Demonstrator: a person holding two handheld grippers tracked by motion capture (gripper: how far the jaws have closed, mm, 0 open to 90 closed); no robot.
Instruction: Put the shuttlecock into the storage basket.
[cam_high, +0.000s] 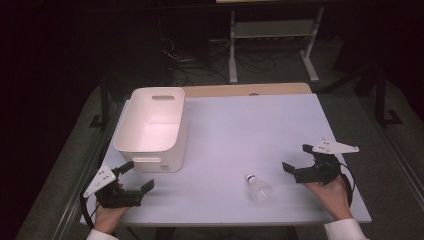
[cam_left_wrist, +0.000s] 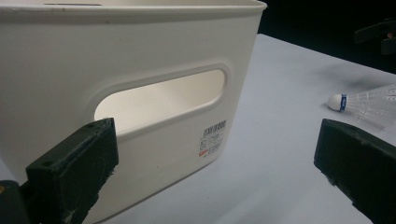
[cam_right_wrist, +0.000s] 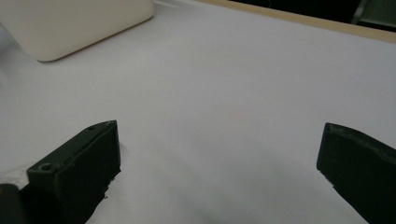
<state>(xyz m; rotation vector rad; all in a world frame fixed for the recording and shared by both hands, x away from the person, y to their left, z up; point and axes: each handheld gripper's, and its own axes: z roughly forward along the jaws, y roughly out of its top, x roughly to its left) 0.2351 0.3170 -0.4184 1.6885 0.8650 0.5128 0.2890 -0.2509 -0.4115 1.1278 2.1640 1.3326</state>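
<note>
The shuttlecock (cam_high: 257, 188) lay on its side low and right of centre in the high view, on the white table (cam_high: 240, 130), cork nose toward the upper left, skirt toward the lower right. It sat near the right gripper (cam_high: 298, 162), just to that gripper's left, not touching it. The right gripper's jaws stood wide apart with nothing between them; in the right gripper view only bare tabletop lay between the black pads. The left gripper (cam_high: 137, 176), at the lower left of the high view, was likewise spread and empty, close beside the white bin (cam_high: 152, 127), whose front wall with a handle slot and a small label faced it in the left gripper view. The shuttlecock (cam_left_wrist: 364, 103) looked very light: rounded white cork with a blue band, a thin translucent skirt of ribbed plastic. Judged fragile at the skirt and apt to roll or skid; the cork nose seemed the firmer place to pinch, gently. The bin was smooth, stiff plastic, rounded at the corners, apparently empty.
</note>
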